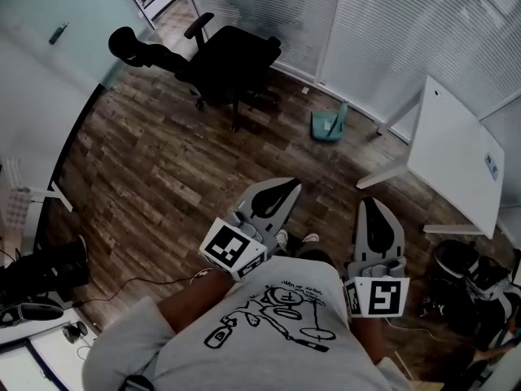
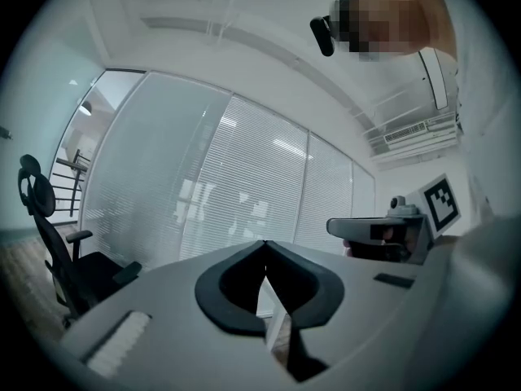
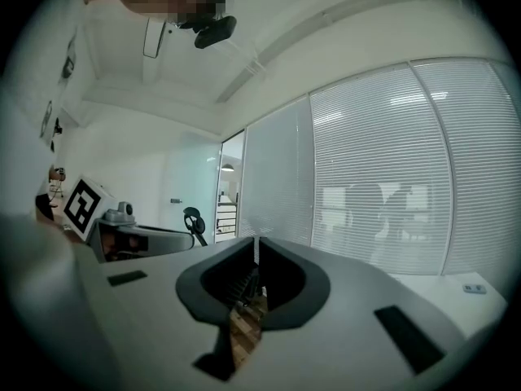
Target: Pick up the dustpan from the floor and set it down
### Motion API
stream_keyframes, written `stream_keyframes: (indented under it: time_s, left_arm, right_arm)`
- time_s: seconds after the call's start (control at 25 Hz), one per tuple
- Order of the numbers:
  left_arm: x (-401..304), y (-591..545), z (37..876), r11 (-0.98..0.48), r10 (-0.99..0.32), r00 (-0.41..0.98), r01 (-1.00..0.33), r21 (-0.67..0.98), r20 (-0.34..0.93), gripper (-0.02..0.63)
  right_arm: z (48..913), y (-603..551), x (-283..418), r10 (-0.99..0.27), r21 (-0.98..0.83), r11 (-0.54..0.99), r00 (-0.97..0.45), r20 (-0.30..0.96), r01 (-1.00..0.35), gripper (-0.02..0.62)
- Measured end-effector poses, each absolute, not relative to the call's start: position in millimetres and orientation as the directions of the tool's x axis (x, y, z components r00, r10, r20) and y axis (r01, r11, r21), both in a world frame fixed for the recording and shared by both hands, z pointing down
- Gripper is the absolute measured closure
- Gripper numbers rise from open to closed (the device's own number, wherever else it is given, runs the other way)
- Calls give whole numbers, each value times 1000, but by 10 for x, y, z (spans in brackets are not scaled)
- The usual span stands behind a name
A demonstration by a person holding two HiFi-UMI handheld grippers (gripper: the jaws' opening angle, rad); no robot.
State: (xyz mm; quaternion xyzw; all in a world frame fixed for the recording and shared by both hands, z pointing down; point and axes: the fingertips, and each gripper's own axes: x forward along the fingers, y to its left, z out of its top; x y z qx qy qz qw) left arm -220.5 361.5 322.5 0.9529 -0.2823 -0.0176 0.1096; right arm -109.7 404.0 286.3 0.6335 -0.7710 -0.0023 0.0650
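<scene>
**Both grippers closed and empty; dustpan on the floor ahead**

A wooden floor (image 1: 146, 161) is seen from above in the head view. The far side of the room is closed off by a wall of white blinds (image 1: 391, 31). A white table (image 1: 456, 153) is placed at the right, near the blinds. A black office chair (image 1: 224, 63) is placed at the left, also near the blinds.

The left gripper (image 1: 293, 187) and the right gripper (image 1: 368, 206) are held side by side, apart from each other, in front of the person's gray shirt (image 1: 269, 332). Both are pointed roughly level toward the blinds. In each gripper view the two jaw tips are seen pressed together, and nothing is held between them.

The dustpan (image 1: 328, 125), teal in color, is located on the floor close to the blinds, between the chair and the table. It is well apart from both grippers and is touched by neither.
</scene>
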Motion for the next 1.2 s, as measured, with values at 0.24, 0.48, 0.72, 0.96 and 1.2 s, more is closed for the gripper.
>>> stream_keyframes:
  time_s: [0.24,0.48,0.72,0.96,1.2]
  left_arm:
    - [-2266,3379,3198,-809,-542,839,-535,241,44,604]
    - [-2040,3152,3216,-808,-546,836,-540,234,43,604]
    - [-1610,2859,3226,-805,-551,833,-547,229,51,604]
    - [-1022,2477,3195,-799,-564,825,-559,221,46,604]
    - [-446,2188,3128,-797,-571,820,-565,214,37,604]
  right_arm:
    - [2813,3793,-1156,-974,79,202,-191,124,-976,578]
    - [2868,3587,-912,-974,72,201,-191,125,-977,578]
    - [2889,3271,-479,-973,60,206,-198,118,-977,578]
    - [2873,2882,119,-972,66,218,-210,108,-974,578]
    - [2848,2582,694,-971,60,223,-217,98,-973,578]
